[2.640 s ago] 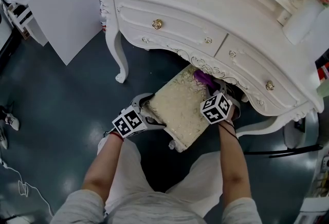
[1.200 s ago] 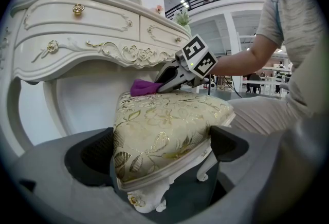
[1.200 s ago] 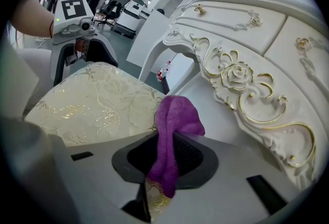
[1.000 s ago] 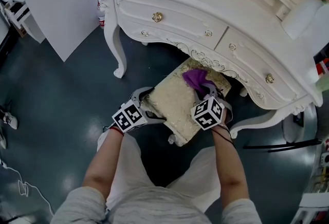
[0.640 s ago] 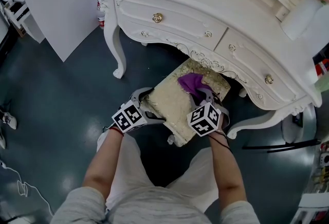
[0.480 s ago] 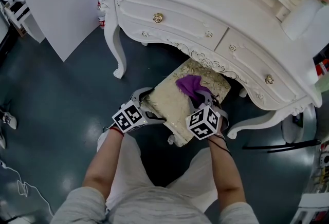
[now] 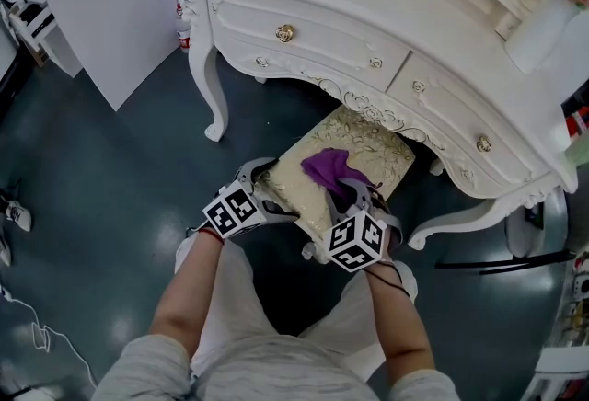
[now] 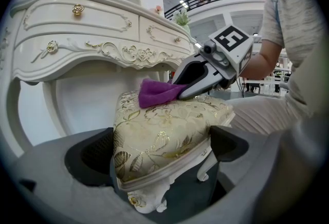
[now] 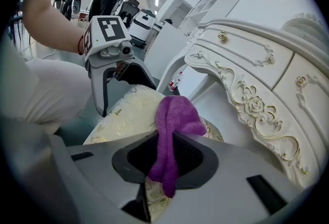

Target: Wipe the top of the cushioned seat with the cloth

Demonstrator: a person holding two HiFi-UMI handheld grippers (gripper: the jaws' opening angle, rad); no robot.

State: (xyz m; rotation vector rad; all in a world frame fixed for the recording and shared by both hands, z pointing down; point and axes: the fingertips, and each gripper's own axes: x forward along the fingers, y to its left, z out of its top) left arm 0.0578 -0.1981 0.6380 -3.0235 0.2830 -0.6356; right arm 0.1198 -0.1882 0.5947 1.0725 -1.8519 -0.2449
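Note:
The cushioned seat (image 7: 368,146) is a cream and gold floral stool half under the dressing table. A purple cloth (image 7: 324,167) lies on the middle of its top, and my right gripper (image 7: 344,194) is shut on the cloth's near end. In the right gripper view the cloth (image 9: 175,115) runs from between the jaws out onto the seat (image 9: 126,115). My left gripper (image 7: 268,191) clamps the seat's near left corner. In the left gripper view that corner (image 8: 154,138) fills the gap between the pads (image 8: 92,153), with the cloth (image 8: 154,93) and the right gripper (image 8: 198,76) beyond.
The white dressing table (image 7: 368,13) overhangs the seat's far end, with a curved leg (image 7: 210,96) at the left and another (image 7: 456,229) at the right. A white cabinet (image 7: 110,13) stands at the back left. My legs sit just below the seat.
My right gripper has dragged the purple cloth across the seat, from the far end under the table toward the near edge. The left gripper has stayed on the corner.

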